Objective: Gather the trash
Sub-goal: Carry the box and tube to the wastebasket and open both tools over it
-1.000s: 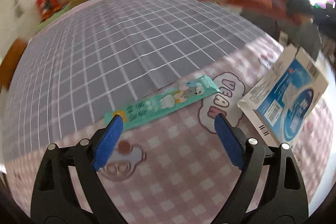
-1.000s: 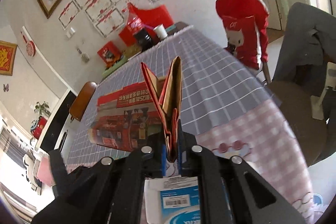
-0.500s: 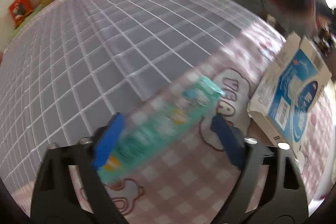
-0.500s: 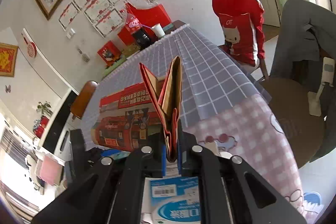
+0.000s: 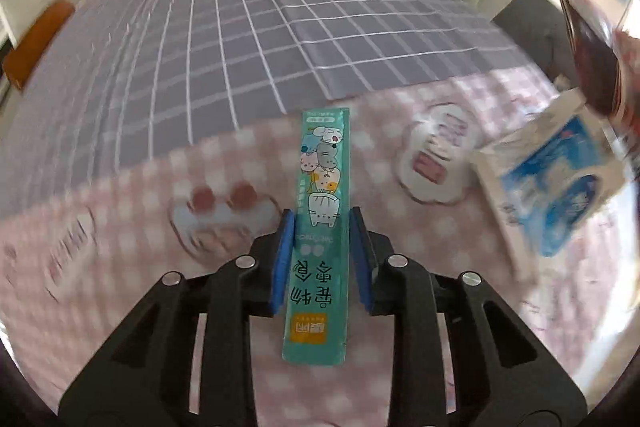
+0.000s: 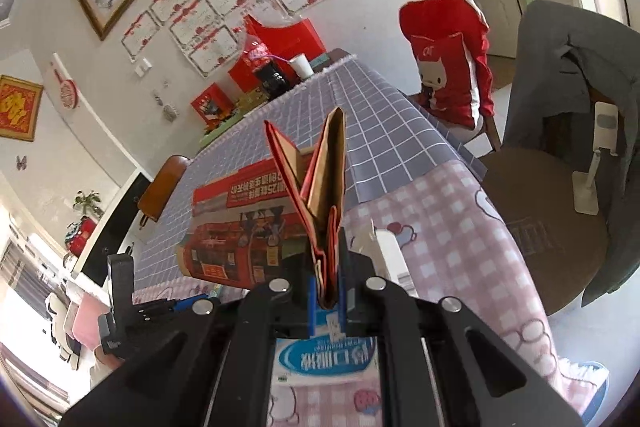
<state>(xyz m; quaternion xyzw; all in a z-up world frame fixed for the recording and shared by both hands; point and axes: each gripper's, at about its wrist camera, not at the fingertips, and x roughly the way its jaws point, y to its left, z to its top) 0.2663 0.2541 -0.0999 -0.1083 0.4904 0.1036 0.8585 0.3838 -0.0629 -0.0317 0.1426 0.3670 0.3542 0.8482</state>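
The left gripper (image 5: 322,259) is closing its blue pads (image 5: 283,259) on the long edges of a teal snack wrapper (image 5: 322,227), which runs lengthwise between the jaws, stretching out ahead of the fingertips and back toward the camera above the pink checked tablecloth (image 5: 140,207). To its right and slightly ahead, a blurred blue-and-white box (image 5: 556,187) lies on the cloth. The right gripper (image 6: 325,291) is clamped tight on a flattened red cardboard carton (image 6: 256,227), whose flaps rise ahead of the fingertips, with that same box just beneath its jaws.
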